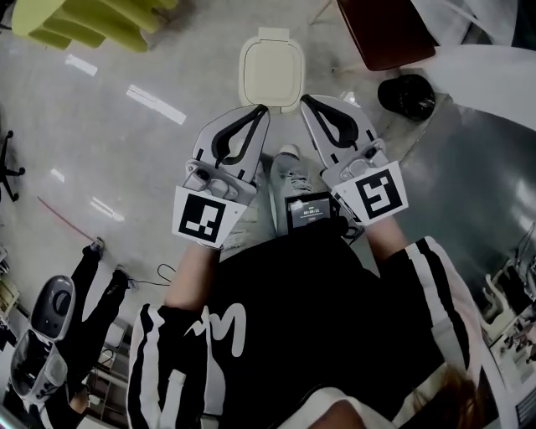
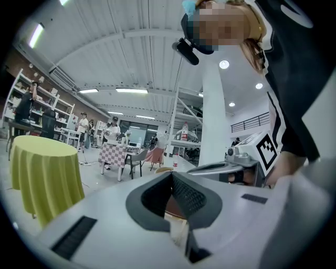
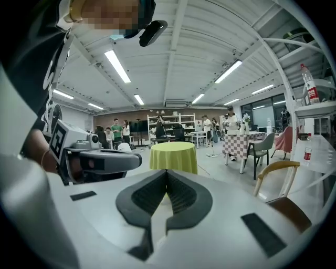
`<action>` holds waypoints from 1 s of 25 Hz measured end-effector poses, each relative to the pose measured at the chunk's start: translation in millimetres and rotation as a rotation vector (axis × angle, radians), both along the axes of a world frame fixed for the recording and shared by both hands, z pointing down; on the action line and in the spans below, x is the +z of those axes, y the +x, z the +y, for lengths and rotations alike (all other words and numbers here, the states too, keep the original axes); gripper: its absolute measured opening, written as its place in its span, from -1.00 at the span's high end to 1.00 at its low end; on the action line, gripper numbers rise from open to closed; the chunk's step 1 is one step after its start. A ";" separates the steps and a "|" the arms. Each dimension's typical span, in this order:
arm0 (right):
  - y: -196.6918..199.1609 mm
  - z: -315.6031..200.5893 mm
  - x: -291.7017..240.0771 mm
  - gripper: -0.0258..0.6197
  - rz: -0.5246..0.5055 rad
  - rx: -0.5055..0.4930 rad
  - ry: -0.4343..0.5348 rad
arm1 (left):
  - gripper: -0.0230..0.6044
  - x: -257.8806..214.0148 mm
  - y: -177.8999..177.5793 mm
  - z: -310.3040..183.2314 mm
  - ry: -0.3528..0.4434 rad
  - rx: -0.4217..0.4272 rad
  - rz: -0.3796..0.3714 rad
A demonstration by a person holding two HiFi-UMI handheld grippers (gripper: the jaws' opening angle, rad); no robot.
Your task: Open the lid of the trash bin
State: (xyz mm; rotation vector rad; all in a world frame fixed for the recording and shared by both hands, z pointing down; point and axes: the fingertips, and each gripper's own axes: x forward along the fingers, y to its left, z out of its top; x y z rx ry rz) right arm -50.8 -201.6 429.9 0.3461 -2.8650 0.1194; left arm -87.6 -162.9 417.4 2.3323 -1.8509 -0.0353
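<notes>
Hanging over a round tabletop at the upper left, a yellow-green cloth lies well apart from everything else. Next comes the left gripper, its fingers clenched tip to tip with nothing between them, near the lower left corner of the trash bin. The bin stands on the pale floor ahead of the person's shoe, with its cream lid down. The right gripper, its fingers likewise pressed together and empty, points toward the bin's lower right corner.
</notes>
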 end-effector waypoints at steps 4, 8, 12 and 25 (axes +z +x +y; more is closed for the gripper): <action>-3.6 0.0 15.5 0.90 0.016 -0.023 -0.005 | 0.90 14.2 -17.4 0.4 -0.019 -0.052 0.005; -5.4 -1.0 30.8 0.90 0.025 -0.031 -0.013 | 0.90 23.7 -23.5 -1.5 -0.023 -0.074 0.002; -6.7 2.7 47.7 0.90 0.042 -0.049 -0.019 | 0.90 33.6 -25.6 0.9 -0.026 -0.091 0.009; -8.0 4.9 109.3 0.90 0.138 -0.090 -0.020 | 0.91 60.8 -28.9 -1.4 -0.043 -0.102 0.003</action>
